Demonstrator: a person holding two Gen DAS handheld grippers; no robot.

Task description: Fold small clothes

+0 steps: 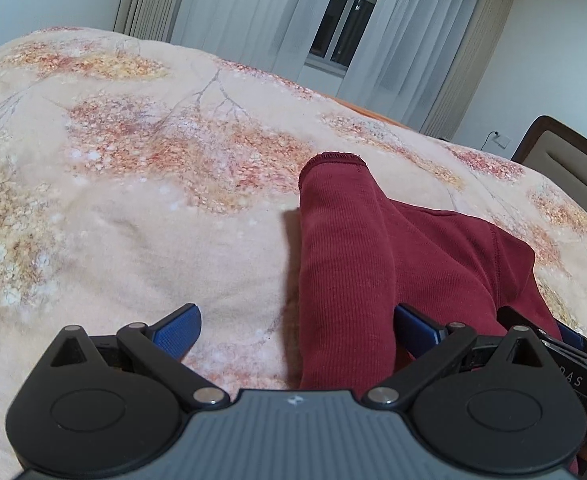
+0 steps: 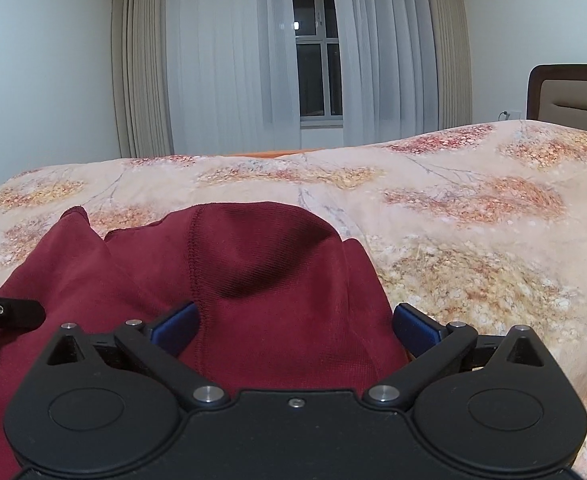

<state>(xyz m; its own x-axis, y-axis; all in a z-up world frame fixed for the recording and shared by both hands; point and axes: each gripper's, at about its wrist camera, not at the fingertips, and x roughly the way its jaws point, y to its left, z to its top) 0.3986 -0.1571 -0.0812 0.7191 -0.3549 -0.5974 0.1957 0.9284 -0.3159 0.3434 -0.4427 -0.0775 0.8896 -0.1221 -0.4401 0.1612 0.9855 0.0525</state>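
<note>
Both tongs, left [image 1: 295, 330] and right [image 2: 293, 328], gape wide over a rumpled, ribbed maroon garment [image 2: 253, 276].

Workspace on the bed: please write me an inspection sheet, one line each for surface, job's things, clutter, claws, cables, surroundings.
Surface: bed with floral cover, soft and uneven.
Job's things: one dark red garment, rumpled, not folded flat; its sleeve lies stretched toward the window.
Clutter: nothing seen.
Claws: left claw open, sleeve lying between its blue pads without being pressed; right claw open wide, garment bunched between the pads, not gripped.
Cables: one plug in a wall socket beside the headboard; nothing on the bed.
Surroundings: window dark between pale curtains; padded headboard on the right.
</note>
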